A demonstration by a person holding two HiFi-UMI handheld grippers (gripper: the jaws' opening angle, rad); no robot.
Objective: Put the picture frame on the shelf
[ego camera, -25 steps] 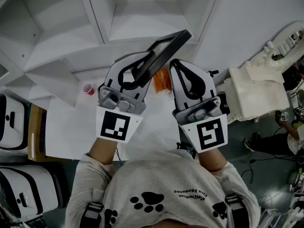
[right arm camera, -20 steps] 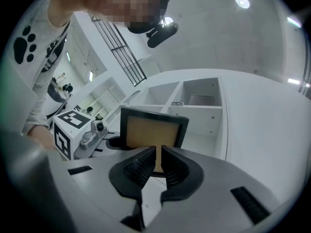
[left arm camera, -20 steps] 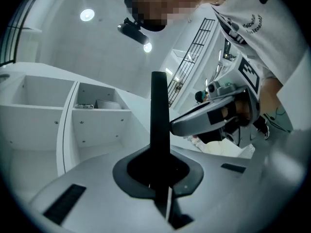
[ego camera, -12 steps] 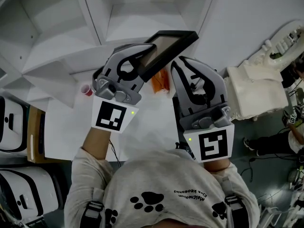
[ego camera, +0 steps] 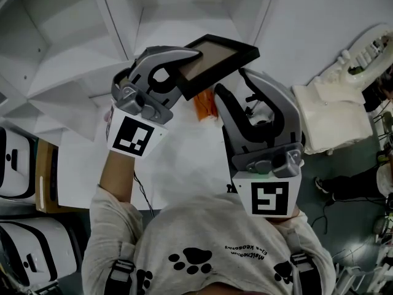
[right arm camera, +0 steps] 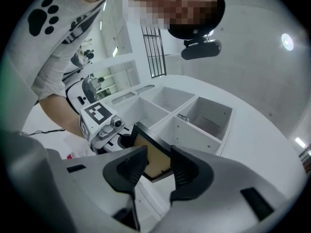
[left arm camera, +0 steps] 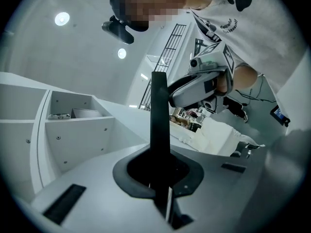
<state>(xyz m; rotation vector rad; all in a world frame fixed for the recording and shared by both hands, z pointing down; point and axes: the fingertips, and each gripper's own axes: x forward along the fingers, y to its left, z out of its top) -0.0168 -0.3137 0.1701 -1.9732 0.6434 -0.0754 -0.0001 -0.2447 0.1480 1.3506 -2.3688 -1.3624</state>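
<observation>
Grey jaws of your left gripper (ego camera: pixel 178 63) are clamped narrow on one edge of the picture frame (ego camera: pixel 218 57). It alone carries the frame, up in the air in front of the white shelf (ego camera: pixel 178 17) and above the table. Gripping at the edge leaves most of the frame jutting right and far, free to go into a shelf compartment first; I judge that to be why you hold it so. It lies tilted, brown back facing up towards you, black rim around it.

To the right and nearer your body, your right gripper (ego camera: pixel 232 85) is opening its jaws wide. The frame shows through the gap just past the tips, but neither pad presses on it. It looks like a handover finished, so the left can place alone.

Compared with a second ago, your left gripper has moved left and farther, towards the shelf. The frame, then steep and nearly edge-on, has turned flatter. Your right gripper, then narrow and close beside the frame, has dropped back towards you. The small red cup that showed on the table at the left is now hidden behind your left gripper.
</observation>
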